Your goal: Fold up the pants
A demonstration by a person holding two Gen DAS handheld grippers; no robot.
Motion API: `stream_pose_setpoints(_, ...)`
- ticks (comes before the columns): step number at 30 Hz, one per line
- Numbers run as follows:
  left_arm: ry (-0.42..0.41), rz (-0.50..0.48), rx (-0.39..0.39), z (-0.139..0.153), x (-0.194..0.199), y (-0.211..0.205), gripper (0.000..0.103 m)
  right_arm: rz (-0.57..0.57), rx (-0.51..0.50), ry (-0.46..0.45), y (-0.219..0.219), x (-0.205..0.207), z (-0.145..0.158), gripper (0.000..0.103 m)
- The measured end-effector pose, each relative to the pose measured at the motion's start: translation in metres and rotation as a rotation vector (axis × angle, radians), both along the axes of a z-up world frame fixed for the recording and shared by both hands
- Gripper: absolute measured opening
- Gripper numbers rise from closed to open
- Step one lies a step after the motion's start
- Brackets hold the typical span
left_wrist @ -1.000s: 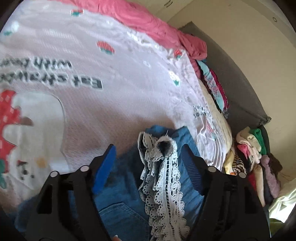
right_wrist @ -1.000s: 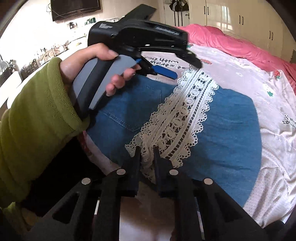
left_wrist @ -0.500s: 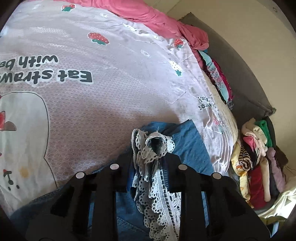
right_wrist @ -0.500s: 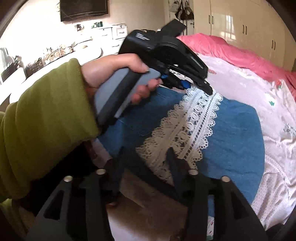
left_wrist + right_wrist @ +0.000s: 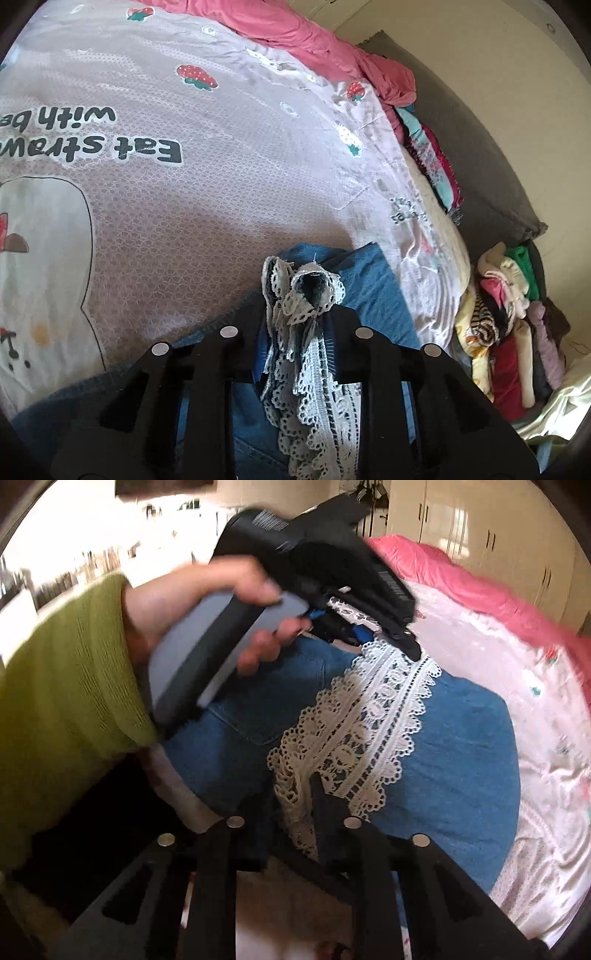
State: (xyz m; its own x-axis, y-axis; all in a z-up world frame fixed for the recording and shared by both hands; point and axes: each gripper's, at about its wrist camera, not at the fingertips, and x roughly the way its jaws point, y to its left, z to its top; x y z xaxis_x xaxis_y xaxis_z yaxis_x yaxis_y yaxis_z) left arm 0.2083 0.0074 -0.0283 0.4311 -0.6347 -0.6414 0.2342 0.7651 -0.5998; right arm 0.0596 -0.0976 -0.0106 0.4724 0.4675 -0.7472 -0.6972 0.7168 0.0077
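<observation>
Both tongs have just clamped onto our denim pants [image 5: 454,746] on the bed [image 5: 192,206], left tongs [image 5: 295,343] and right tongs [image 5: 291,812] pinching the lace strip [image 5: 369,720] ends — soft, floppy, snag-prone, so we'd grip denim too.

Left gripper [image 5: 295,325]: angled downward, jaws nearly closed — pads pinching bunched lace.
Right gripper [image 5: 291,805]: angled downward, jaws just closing, narrow gap, lace edge between them.
Left hand [image 5: 207,605]: wrapped around the grey handle — green sleeve at the wrist.
</observation>
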Motion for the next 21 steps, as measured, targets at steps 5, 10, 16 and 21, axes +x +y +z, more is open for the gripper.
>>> stream_pose_setpoints(5,-0.036,0.027,0.032,0.007,-0.010,0.007,0.016,0.055,0.055,-0.001,-0.011,-0.004,0.016,0.017)
stream_pose_setpoints(10,0.010,0.048,0.048,-0.008,-0.005,0.010,0.017,0.099,-0.040,0.004,0.012,-0.003,-0.015,0.025)
stream_pose_setpoints(16,0.007,0.056,0.059,-0.010,-0.005,0.012,0.021,0.126,0.046,0.049,-0.002,-0.009,0.001,0.040)
stream_pose_setpoints(21,-0.036,0.106,0.074,0.003,-0.015,0.023,0.036,0.087,0.161,0.056,-0.042,-0.011,0.031,0.043)
